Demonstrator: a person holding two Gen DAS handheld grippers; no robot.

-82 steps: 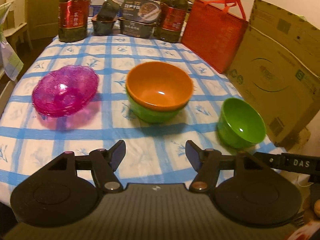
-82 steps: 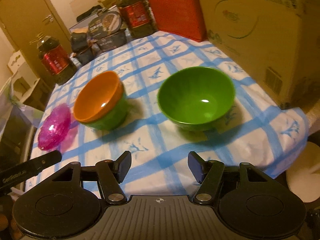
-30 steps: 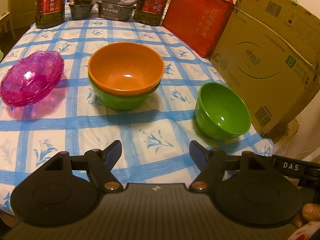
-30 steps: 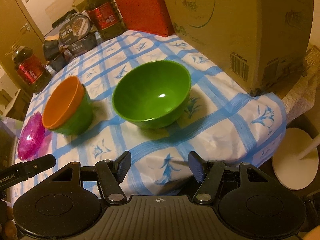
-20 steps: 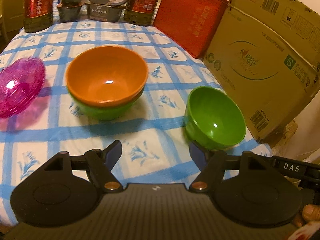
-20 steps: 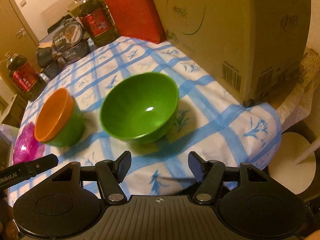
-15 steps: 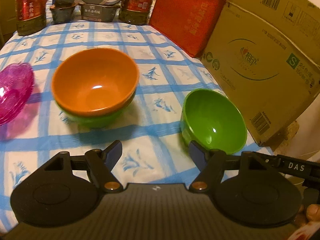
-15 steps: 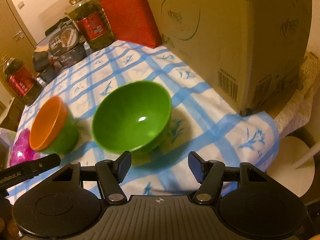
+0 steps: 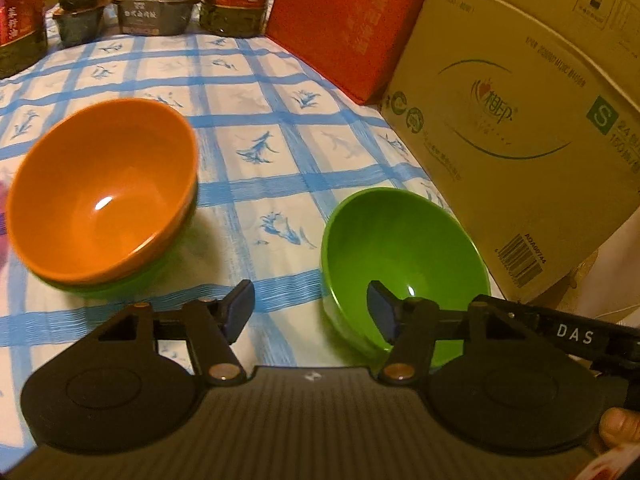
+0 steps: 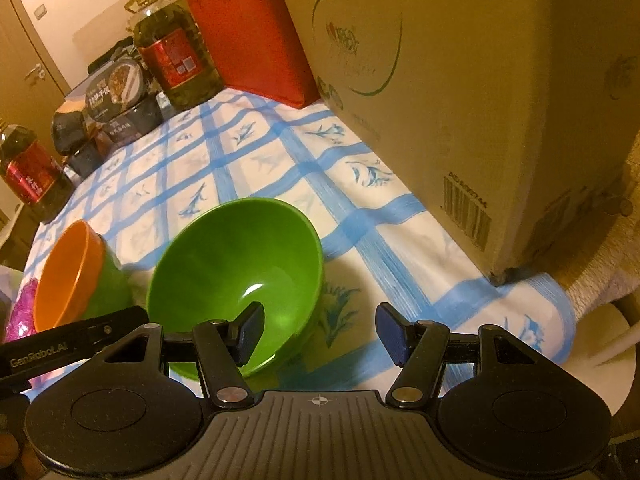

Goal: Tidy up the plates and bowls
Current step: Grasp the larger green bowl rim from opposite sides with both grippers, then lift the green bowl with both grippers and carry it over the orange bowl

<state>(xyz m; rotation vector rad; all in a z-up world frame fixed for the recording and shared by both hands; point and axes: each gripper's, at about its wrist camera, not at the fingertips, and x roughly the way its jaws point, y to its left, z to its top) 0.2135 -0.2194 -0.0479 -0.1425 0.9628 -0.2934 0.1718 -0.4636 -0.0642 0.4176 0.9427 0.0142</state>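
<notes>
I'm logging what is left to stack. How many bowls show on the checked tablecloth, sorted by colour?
Green plastic bowls: 2, the loose green bowl near the cardboard box and the green bowl under the orange one.
Orange plastic bowls: 1, the orange bowl nested in that green one.
Pink glass dishes: 1 visible, the pink dish, mostly hidden.
Total: 4.

"DAS" printed in white on the black bar (image 9: 576,334) at the right of the left view. "GenRobot.AI" on the black bar (image 10: 44,356) in the right view. Big "S" and "24" on the cardboard box (image 9: 520,128).
</notes>
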